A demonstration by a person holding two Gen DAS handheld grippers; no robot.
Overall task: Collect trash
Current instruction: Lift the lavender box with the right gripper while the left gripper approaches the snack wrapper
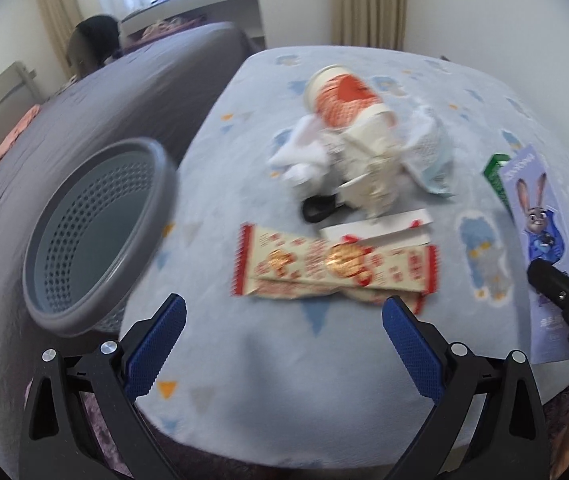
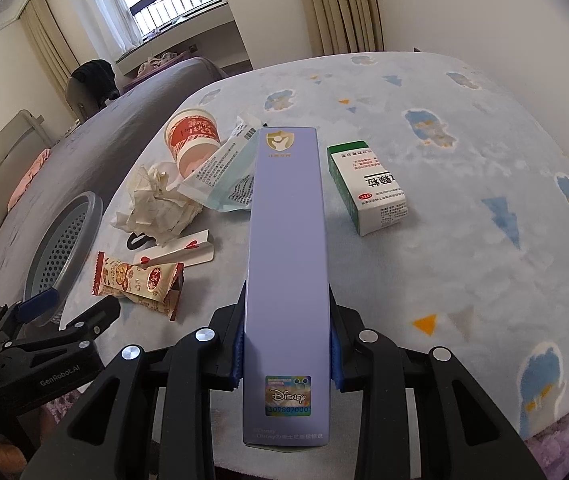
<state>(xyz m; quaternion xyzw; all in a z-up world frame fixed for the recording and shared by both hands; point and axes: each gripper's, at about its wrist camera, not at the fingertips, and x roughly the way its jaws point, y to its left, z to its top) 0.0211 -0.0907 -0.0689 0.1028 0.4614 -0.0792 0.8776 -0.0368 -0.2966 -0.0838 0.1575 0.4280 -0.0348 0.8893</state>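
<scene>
Each camera sits on its gripper, looking steeply down along the fingers, close over the light blue blanket (image 1: pixel 276 360). Both views share the grey mesh bin (image 1: pixel 96 236) and the snack wrappers (image 2: pixel 136 280)

— What can you read from your right claw (image 2: pixel 287 344)?
— The lilac box (image 2: pixel 287 240) clamped between its pads carries a "Disney" hologram sticker with 309807000 near your end.
— And to its left?
— "GenRobot.AI" stands on the left claw's body (image 2: pixel 50 376). The green-and-white carton (image 2: pixel 368 186) to the right shows print you can't read.
</scene>
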